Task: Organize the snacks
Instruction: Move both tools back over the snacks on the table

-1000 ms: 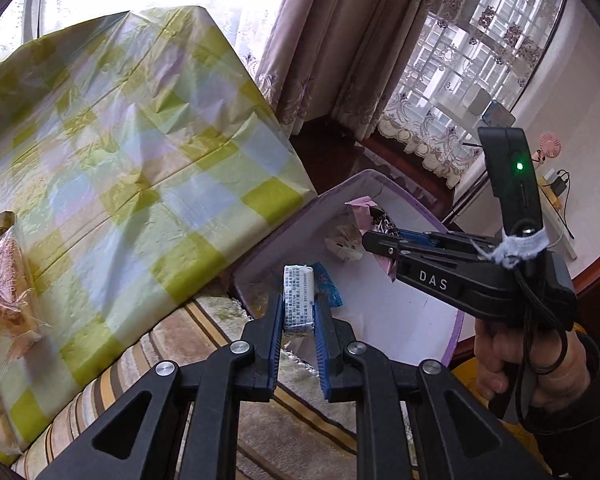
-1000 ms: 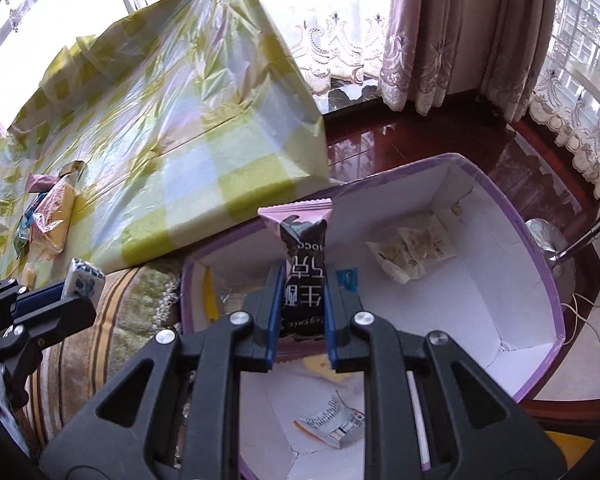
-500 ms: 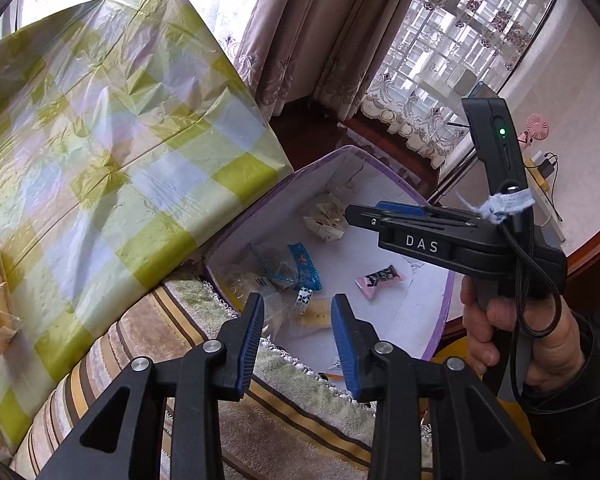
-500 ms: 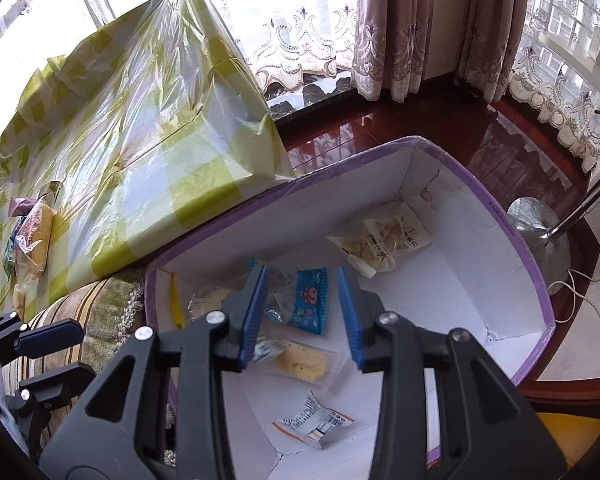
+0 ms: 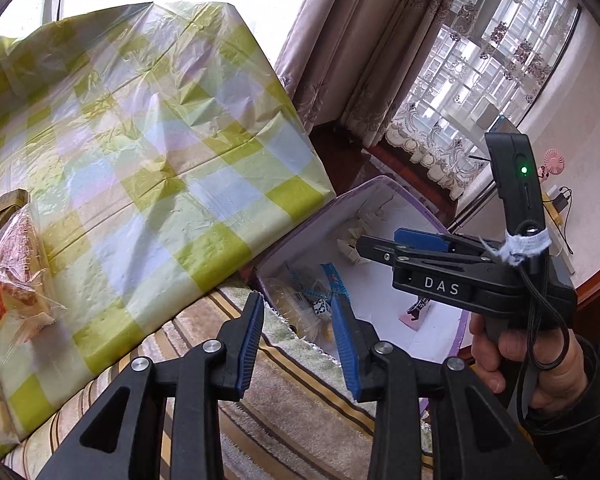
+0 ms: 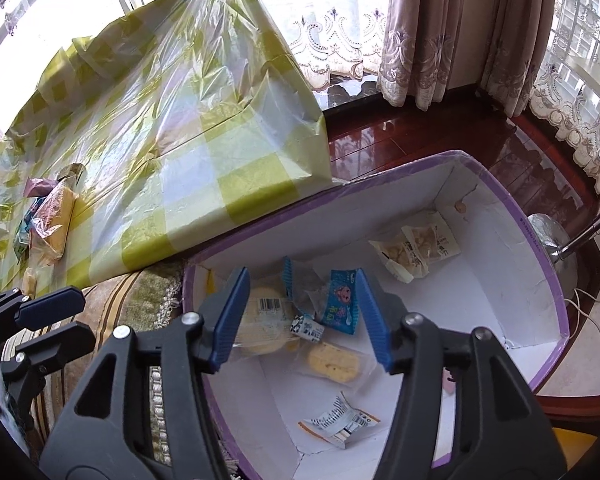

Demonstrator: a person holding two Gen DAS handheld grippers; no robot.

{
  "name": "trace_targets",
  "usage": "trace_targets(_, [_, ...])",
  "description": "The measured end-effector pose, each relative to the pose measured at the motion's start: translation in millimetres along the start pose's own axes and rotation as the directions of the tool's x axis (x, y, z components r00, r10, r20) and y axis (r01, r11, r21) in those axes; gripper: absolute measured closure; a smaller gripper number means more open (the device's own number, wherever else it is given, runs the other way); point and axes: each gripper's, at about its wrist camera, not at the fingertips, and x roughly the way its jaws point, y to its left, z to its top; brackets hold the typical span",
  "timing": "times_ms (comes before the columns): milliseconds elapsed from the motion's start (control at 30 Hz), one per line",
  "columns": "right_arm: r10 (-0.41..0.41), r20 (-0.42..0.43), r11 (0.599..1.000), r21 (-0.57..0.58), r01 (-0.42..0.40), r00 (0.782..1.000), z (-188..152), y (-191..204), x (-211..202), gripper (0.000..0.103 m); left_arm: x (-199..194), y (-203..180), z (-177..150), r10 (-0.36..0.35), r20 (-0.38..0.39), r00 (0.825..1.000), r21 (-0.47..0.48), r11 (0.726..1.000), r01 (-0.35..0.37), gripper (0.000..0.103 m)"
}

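A white box with a purple rim (image 6: pixel 540 248) holds several snack packets: a blue one (image 6: pixel 342 300), a small black-and-white one (image 6: pixel 308 328), a round cake (image 6: pixel 260 320), a yellow biscuit (image 6: pixel 334 362) and a pale packet (image 6: pixel 416 248). A pink packet (image 5: pixel 414 312) lies on the box floor. My right gripper (image 6: pixel 300 292) hangs over the box, its jaws opening with nothing between them. My left gripper (image 5: pixel 298 316) stands open and empty over the box's near edge (image 5: pixel 380 184). More wrapped snacks (image 5: pixel 16 276) lie on the checked tablecloth (image 5: pixel 160 140).
A striped cushion (image 5: pixel 292 392) lies between the table and the box. A person's hand (image 5: pixel 540 364) holds the right gripper (image 5: pixel 380 244). Dark wooden floor (image 6: pixel 400 132), curtains (image 6: pixel 440 20) and a metal stand base (image 6: pixel 548 232) lie beyond the box.
The left gripper let go of its white-and-blue packet and the right let go of its pink-and-black packet; both now lie in the box. Both jaws opened, the right wider.
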Motion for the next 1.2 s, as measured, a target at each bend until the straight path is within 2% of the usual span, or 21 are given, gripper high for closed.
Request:
trace_targets(333, [0.047,-0.008,0.996,-0.078,-0.048,0.999,0,43,0,0.039,-27,40,-13,0.068,0.055,0.996,-0.097,0.993,-0.063,0.066])
trace_targets(500, [0.089,-0.021,0.988,-0.127,-0.091,0.996,-3,71,3,0.037,-48,73,-27,0.116,0.084,0.99,-0.198,0.975,-0.097,0.066])
trace_targets(600, [0.113,-0.03,0.981,-0.156,-0.116,0.993,-4,89,5,0.035,-64,91,-37,0.159,0.099,0.982,-0.25,0.96,-0.13,0.065])
trace_targets(700, [0.131,-0.037,0.973,-0.185,-0.135,0.991,-4,106,5,0.035,-76,108,-46,0.22,0.103,0.97,-0.29,0.939,-0.183,0.055])
trace_targets(900, [0.156,-0.046,0.962,-0.219,-0.162,0.987,-4,130,6,0.034,-99,144,-67,0.291,0.098,0.952,-0.373,0.897,-0.236,0.051])
trace_targets(1000, [0.162,-0.04,0.959,-0.227,-0.167,0.986,-3,142,7,0.033,-107,161,-76,0.323,0.083,0.943,-0.413,0.872,-0.262,0.045])
trace_targets(1200, [0.176,-0.053,0.947,-0.264,-0.184,0.983,-3,166,11,0.028,-118,193,-95,0.379,0.03,0.925,-0.485,0.814,-0.318,0.041])
